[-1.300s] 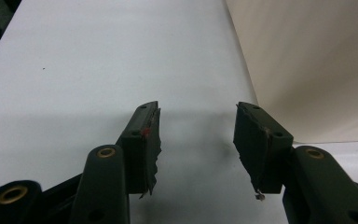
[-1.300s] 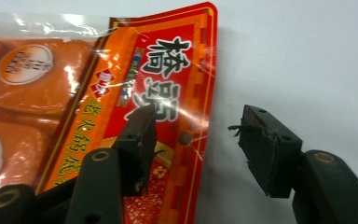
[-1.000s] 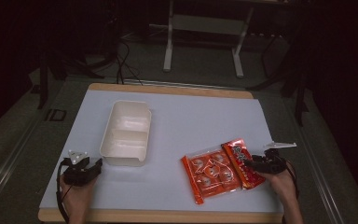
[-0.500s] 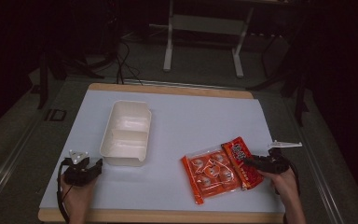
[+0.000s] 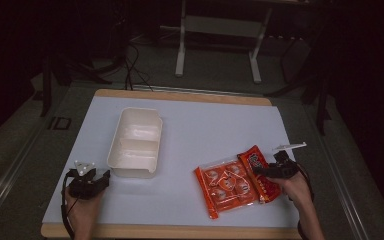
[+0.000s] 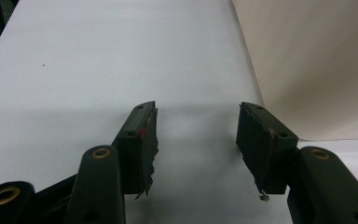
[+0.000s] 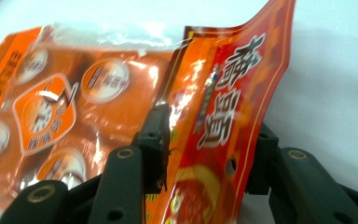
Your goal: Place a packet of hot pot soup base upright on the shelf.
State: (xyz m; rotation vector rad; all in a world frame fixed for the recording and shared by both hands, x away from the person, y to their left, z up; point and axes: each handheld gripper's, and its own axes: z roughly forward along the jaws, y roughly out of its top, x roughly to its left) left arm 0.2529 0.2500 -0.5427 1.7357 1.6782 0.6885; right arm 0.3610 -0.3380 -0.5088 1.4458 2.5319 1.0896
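Now red snack packet (image 7: pixel 223 121) between right gripper (image 7: pixel 209 154) jaws.

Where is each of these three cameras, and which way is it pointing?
High view: above the person's side of the table, looking forward and down; both forearms, the left claw and right claw show.
Left gripper view: rides the left claw, looking along its open jaws across bare table beside the white box.
Right gripper view: rides the right claw, jaws around the red packet, orange packet behind.
Shared: high and right views both show both packets.
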